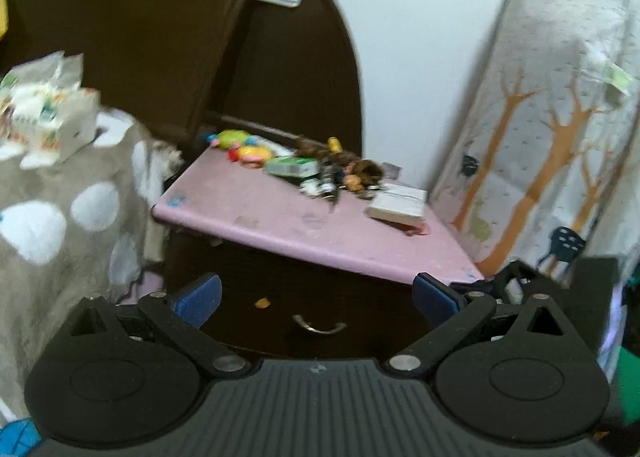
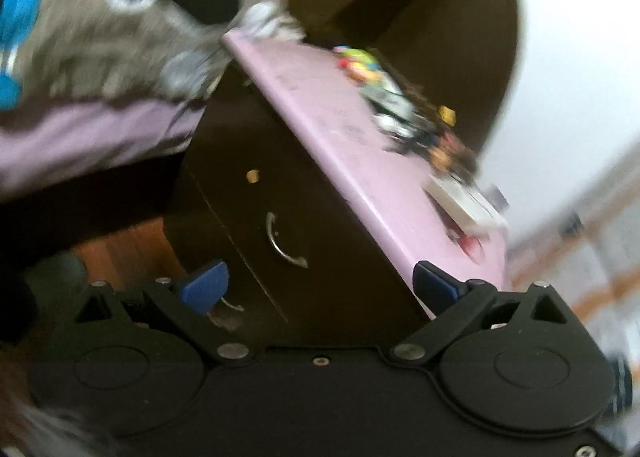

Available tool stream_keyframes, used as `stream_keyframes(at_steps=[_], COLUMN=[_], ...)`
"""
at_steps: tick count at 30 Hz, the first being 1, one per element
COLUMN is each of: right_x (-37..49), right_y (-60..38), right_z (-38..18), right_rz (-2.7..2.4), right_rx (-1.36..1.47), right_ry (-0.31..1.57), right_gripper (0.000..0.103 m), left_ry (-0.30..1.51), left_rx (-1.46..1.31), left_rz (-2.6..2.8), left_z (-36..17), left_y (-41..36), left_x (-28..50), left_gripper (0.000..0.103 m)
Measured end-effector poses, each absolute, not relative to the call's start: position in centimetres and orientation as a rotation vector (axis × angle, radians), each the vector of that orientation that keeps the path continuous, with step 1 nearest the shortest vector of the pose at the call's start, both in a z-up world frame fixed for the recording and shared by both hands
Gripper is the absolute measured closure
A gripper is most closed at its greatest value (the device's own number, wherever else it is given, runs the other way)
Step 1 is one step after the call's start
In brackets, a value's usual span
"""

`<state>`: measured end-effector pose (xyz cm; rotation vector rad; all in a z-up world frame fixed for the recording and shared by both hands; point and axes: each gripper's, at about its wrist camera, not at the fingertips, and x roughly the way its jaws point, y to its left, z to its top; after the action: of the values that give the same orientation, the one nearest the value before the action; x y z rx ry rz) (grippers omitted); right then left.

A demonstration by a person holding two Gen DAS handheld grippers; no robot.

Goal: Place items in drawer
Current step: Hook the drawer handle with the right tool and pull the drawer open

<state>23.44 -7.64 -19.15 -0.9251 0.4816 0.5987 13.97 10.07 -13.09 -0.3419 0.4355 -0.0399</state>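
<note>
A dark brown nightstand with a pink top (image 1: 280, 213) holds a pile of small items: colourful toys (image 1: 244, 147), a green box (image 1: 292, 168), keys and trinkets (image 1: 344, 177) and a white book (image 1: 398, 205). Its top drawer (image 1: 320, 313) is shut, with a curved metal handle (image 1: 319, 325). My left gripper (image 1: 316, 299) is open and empty, in front of the drawer. In the tilted, blurred right wrist view, my right gripper (image 2: 318, 285) is open and empty, near the drawer handle (image 2: 282, 241). A second handle (image 2: 232, 305) shows lower.
A bed with a grey polka-dot blanket (image 1: 60, 209) stands left of the nightstand, with a tissue pack (image 1: 48, 113) on it. A tree-print fabric cover (image 1: 552, 117) stands at the right. A dark headboard (image 1: 160, 37) and white wall are behind.
</note>
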Motion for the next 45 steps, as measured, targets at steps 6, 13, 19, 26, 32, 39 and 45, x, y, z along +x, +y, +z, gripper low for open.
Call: stream_keyframes(at_steps=[6,13,19,26,32,39,45], right_x=[27.1,29.0,30.5,31.5,31.3,27.8,24.7], right_y=[-5.1,-1.2,0.1,0.9,1.3,0.2,-0.2], right_z=[-24.3,-28.0,-29.4,-30.6,-30.7,-30.4,-30.1], right_rz=[0.684,0.732,0.763,0.777,0.756,0.831,0.863], right_rx=[-1.17,-1.348,-1.385,-1.403,-1.416,-1.417,-1.402], right_ry=[0.447,0.462,0.523,0.586,0.624,0.611,0.62], right_gripper=[0.029,0.045,0.051,0.069,0.071,0.071,0.071], left_ry=[0.468,0.5,0.499,0.493,0.474,0.452,0.416], left_rx=[-0.34,-0.389,-0.422,-0.425,-0.419,-0.414,-0.403], left_rz=[-0.014,-0.034,-0.035,-0.035,-0.022,-0.035,-0.054], left_z=[-15.1,-15.9,-16.2,-16.2,-15.8,-15.4,-14.8], left_y=[11.6,12.9,13.6,13.8,13.8,13.7,13.2], left_x=[14.8,15.3,15.4,15.2,15.1,14.8,14.3], left_gripper=[0.001,0.001,0.001,0.001,0.001,0.001,0.001])
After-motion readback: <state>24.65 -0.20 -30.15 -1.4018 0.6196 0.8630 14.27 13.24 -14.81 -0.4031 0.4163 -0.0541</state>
